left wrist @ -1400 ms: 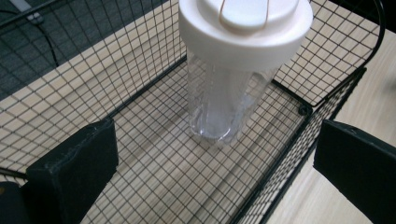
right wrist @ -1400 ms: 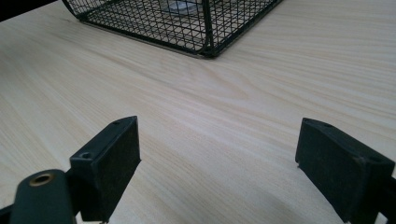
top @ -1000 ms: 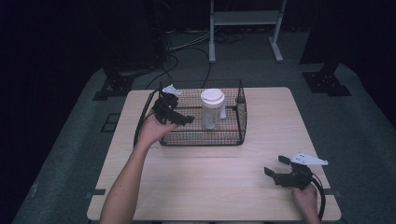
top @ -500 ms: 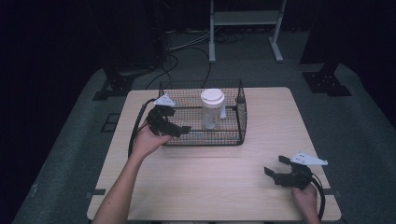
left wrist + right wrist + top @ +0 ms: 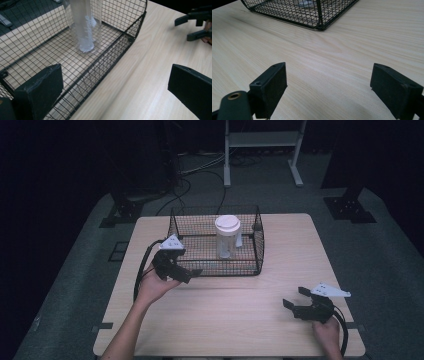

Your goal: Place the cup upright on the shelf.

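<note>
Light wooden table (image 5: 240, 320) on grey floor; black wire-mesh basket (image 5: 250, 265) near its far edge holds upright clear plastic jar with white lid (image 5: 227, 236). Left gripper (image 5: 189, 274) spread, empty, at basket's front-left corner. Right gripper (image 5: 295, 301) spread, empty, near front-right corner.

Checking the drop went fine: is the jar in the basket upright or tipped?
Upright: the jar stands on its base inside the wire basket, white lid on top.
</note>
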### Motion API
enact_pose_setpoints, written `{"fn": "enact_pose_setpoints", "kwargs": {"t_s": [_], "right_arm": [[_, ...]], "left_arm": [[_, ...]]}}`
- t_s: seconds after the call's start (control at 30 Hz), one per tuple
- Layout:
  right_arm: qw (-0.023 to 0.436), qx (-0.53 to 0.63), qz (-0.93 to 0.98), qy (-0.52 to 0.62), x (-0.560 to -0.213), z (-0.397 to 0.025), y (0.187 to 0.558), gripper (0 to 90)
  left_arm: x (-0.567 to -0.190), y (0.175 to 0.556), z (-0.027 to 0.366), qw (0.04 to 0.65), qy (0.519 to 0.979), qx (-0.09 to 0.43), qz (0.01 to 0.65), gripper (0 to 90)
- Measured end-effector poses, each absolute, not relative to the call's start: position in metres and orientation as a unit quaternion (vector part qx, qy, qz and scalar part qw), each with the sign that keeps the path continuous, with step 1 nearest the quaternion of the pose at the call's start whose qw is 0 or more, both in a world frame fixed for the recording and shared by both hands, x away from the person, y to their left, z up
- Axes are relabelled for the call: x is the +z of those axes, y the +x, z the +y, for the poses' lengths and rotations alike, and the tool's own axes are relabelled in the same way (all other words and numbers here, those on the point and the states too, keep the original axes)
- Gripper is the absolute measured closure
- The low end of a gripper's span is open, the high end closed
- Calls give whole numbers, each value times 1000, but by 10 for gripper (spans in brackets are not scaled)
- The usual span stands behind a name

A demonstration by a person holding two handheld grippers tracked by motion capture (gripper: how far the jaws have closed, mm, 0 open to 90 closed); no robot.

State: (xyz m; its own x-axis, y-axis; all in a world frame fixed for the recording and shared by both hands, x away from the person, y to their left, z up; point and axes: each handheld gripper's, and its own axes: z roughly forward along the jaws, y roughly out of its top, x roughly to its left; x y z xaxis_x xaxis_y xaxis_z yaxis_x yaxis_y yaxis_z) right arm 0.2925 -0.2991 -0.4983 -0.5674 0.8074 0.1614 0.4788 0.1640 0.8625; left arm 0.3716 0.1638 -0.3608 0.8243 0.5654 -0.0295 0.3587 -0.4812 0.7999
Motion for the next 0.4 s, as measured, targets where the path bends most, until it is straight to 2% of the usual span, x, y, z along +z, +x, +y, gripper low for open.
{"fn": "enact_pose_setpoints", "kwargs": {"t_s": [0.4], "right_arm": [[170,481,743,433,-498,-299,293,129]], "left_arm": [[-380,338,184,437,846,130,275,0]]}}
